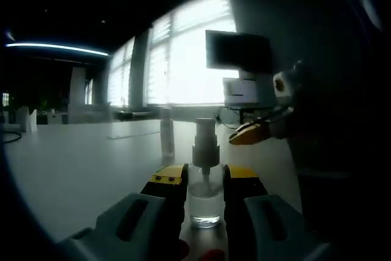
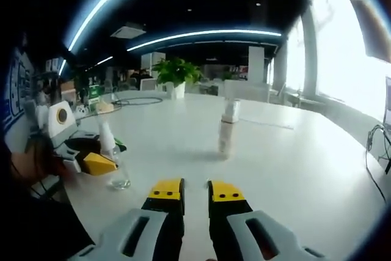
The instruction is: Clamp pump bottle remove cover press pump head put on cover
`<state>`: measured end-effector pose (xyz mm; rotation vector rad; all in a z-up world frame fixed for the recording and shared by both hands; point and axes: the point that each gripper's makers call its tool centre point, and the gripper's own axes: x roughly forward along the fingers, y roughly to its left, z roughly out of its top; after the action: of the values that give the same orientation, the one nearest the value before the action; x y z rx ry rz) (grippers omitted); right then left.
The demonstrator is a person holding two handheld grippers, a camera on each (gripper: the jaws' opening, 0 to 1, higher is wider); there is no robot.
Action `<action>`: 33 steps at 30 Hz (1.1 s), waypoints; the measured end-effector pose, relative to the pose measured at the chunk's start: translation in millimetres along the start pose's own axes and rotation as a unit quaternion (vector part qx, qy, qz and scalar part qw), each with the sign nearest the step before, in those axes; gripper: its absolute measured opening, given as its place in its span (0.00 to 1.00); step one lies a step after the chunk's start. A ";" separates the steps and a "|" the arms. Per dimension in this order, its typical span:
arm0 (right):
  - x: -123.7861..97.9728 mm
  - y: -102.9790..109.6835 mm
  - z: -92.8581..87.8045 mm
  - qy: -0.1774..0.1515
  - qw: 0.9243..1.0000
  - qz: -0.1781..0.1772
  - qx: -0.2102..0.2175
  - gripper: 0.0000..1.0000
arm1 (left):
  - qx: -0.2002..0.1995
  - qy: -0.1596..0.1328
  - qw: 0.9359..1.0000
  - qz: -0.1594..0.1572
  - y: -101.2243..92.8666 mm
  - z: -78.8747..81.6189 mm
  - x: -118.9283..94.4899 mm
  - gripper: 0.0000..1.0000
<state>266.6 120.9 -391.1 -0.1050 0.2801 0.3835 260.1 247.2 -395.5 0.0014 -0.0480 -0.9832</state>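
Note:
A small clear pump bottle (image 1: 204, 198) stands on the white table (image 1: 91, 163) with its white pump head (image 1: 205, 134) bare. My left gripper (image 1: 204, 178) is shut on the bottle's body, one yellow-tipped jaw on each side. My right gripper (image 1: 245, 134) hovers just right of the pump head without touching it. The tall translucent cover (image 1: 167, 134) stands upright on the table behind the bottle. In the right gripper view, my right gripper (image 2: 195, 191) has its jaws close together with nothing between them. The cover (image 2: 227, 129) stands ahead, and the left gripper (image 2: 98, 163) holds the bottle (image 2: 116, 172) at the left.
A dark monitor (image 1: 238, 50) and a white box (image 1: 241, 90) stand at the table's far side by bright windows. A potted plant (image 2: 174, 74) and a looped cable (image 2: 137, 100) sit at the far end. A person's dark sleeve (image 1: 330, 151) fills the right.

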 end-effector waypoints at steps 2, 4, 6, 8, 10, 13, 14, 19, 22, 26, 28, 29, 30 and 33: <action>-1.6 2.7 7.6 -0.010 1.000 0.000 -0.010 0.10 | 0.000 0.000 1.000 0.000 0.2 -0.1 0.0 0.15; -3.8 5.3 14.3 -0.018 1.000 -0.005 -0.025 0.10 | 0.000 0.000 1.000 0.000 0.9 -0.3 -0.1 0.15; -6.1 8.2 22.4 -0.029 0.999 -0.001 -0.020 0.10 | 0.000 0.000 1.000 0.000 1.4 -0.5 -0.2 0.15; -8.6 10.5 28.5 -0.035 0.999 0.002 -0.018 0.10 | 0.000 0.000 1.000 0.000 1.4 -0.4 -0.1 0.15; -11.3 13.2 35.5 -0.044 0.999 0.003 -0.021 0.10 | 0.000 0.000 1.000 0.000 1.2 -0.4 -0.1 0.15; -15.4 19.7 45.5 -0.059 0.998 0.006 -0.025 0.10 | 0.000 0.000 1.000 0.000 1.4 -0.4 -0.1 0.15; -16.0 20.2 47.6 -0.063 0.998 0.005 -0.027 0.10 | 0.000 0.000 1.000 0.001 1.3 -0.3 -0.1 0.15; -23.1 28.6 64.4 -0.087 0.996 0.012 -0.022 0.10 | 0.000 0.000 1.000 0.001 0.4 0.2 0.2 0.15; -26.2 36.4 71.7 -0.098 0.995 0.022 -0.017 0.10 | 0.000 0.000 1.000 0.001 0.3 0.3 0.1 0.15; -27.0 43.2 80.5 -0.108 0.993 0.032 -0.021 0.10 | 0.000 0.000 1.000 0.001 0.2 0.5 0.2 0.15; -27.8 49.6 82.8 -0.116 0.992 0.043 -0.016 0.10 | 0.000 0.000 1.000 0.001 0.6 0.3 0.2 0.15; -28.0 52.0 83.9 -0.117 0.992 0.046 -0.015 0.10 | 0.000 0.000 1.000 0.001 0.7 0.3 0.1 0.15; -28.4 53.8 85.1 -0.118 0.992 0.047 -0.016 0.10 | 0.000 0.000 1.000 0.001 0.7 0.2 0.2 0.15; -29.8 58.6 89.3 -0.125 0.991 0.051 -0.017 0.10 | 0.000 0.000 1.000 0.001 0.0 0.4 0.2 0.15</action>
<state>239.9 178.2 -299.9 -0.0750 0.0321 0.4984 260.2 247.0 -395.1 0.0023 -0.0474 -0.9810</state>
